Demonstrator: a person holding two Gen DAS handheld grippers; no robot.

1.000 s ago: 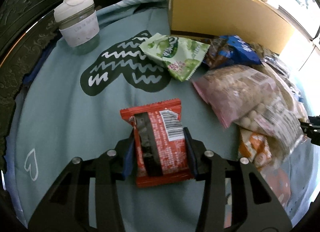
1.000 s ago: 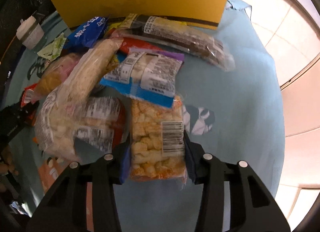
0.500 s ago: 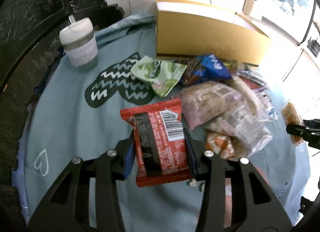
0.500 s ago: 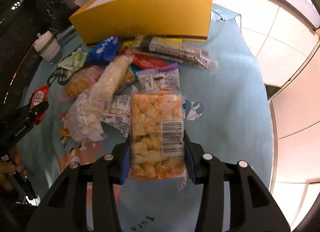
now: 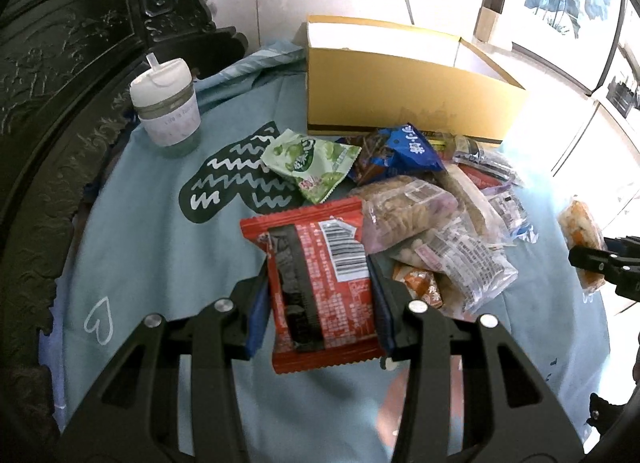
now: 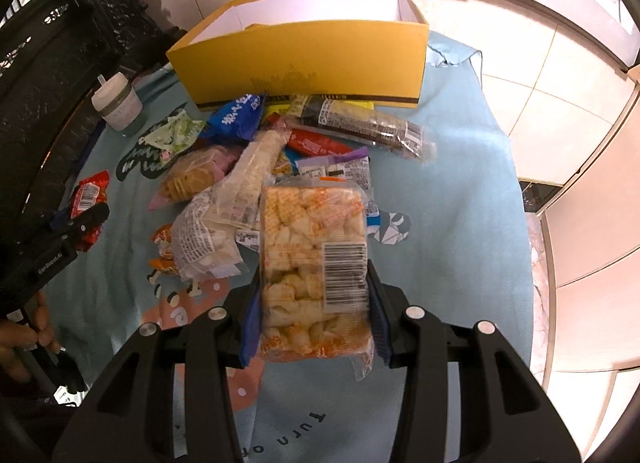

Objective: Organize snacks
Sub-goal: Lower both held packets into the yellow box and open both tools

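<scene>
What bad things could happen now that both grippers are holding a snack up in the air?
1. The left gripper pinches the red packet only by its sides; the slick wrapper might slip out.
2. The clear bag of puffed snacks in the right gripper sticks out far ahead, so it could sag or get crushed.
3. The yellow box has a tall front wall; a low carry could bump it.

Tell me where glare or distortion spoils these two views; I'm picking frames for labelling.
Left wrist view: the right edge beyond the yellow box is blown out white, and fisheye bending curves the dark carved furniture. Right wrist view: evenly lit, the barcode on the clear puffed-snack bag sharp, floor tiles bowed.
</scene>
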